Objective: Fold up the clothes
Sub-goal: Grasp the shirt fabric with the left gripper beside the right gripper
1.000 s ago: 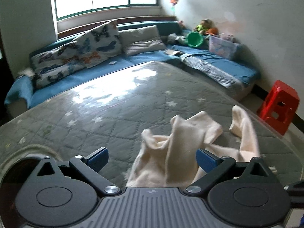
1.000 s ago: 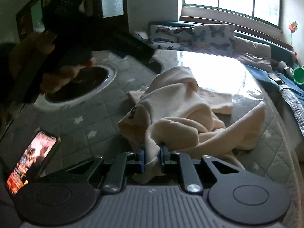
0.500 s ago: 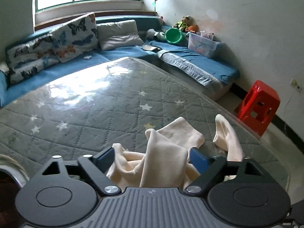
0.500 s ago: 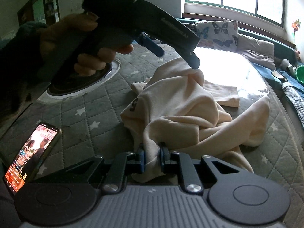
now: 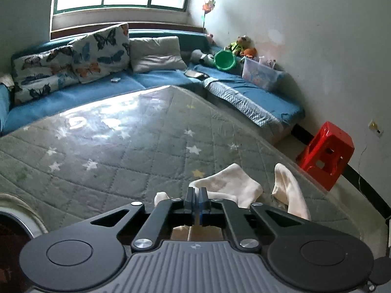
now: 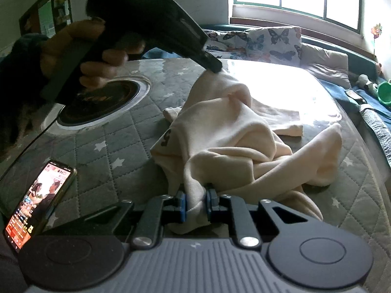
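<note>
A crumpled cream garment (image 6: 227, 131) lies in a heap on the grey quilted star-pattern table (image 6: 110, 151). My right gripper (image 6: 195, 206) is shut on a thick fold at the heap's near edge. In the right wrist view my left gripper (image 6: 216, 69), held by a hand (image 6: 73, 46), pinches the garment's far top corner, and the cloth peaks up to its tip. In the left wrist view the left gripper (image 5: 196, 204) has its jaws closing tight together, with cream garment (image 5: 227, 185) beneath and beyond them. A sleeve end (image 5: 290, 190) lies near the table's right edge.
A lit phone (image 6: 36, 205) lies on the table at the near left. A round dark inset (image 6: 97, 105) sits in the table under the left hand. A blue sofa (image 5: 73, 97) with cushions runs behind, and a red stool (image 5: 327, 153) stands on the floor to the right.
My left gripper swung in over the garment and went from wide open to shut on its top corner, lifting the cloth into a peak. The right gripper kept still with its hold.
</note>
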Demonstrator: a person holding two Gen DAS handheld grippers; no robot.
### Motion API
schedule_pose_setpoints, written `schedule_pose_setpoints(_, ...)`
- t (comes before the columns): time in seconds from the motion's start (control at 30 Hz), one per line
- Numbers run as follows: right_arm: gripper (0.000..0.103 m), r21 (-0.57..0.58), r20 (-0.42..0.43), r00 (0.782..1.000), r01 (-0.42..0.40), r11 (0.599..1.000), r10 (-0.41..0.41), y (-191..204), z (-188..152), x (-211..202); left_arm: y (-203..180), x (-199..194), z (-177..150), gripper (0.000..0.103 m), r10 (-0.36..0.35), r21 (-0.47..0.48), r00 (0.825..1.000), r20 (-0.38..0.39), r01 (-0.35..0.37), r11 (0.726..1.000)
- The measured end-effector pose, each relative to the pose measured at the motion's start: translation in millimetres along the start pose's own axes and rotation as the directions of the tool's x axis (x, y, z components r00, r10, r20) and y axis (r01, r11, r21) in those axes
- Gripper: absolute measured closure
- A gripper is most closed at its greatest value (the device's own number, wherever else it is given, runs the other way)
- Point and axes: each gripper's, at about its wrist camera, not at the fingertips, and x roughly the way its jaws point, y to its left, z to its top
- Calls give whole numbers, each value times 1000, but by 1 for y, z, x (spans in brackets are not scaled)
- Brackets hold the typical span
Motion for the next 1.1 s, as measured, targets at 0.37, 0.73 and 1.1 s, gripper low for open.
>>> schedule_pose_setpoints(0.37,88,-5,-7,1000,7,1000,-7,0,-2,-1,9,-2,-11,81,-70,-36,997,-17,69,997)
schedule_pose_setpoints(0.73,88,-1,-10,1000,0,1000,0,-1,-4,1,2,33,-4,41,-66,-32,995,-81,63,997)
schedule_pose_setpoints(1.1,88,11,-2,1000,9,1000,-9,-3,-4,-2,1,29,-11,98,-14,8,999,-31,14,1000)
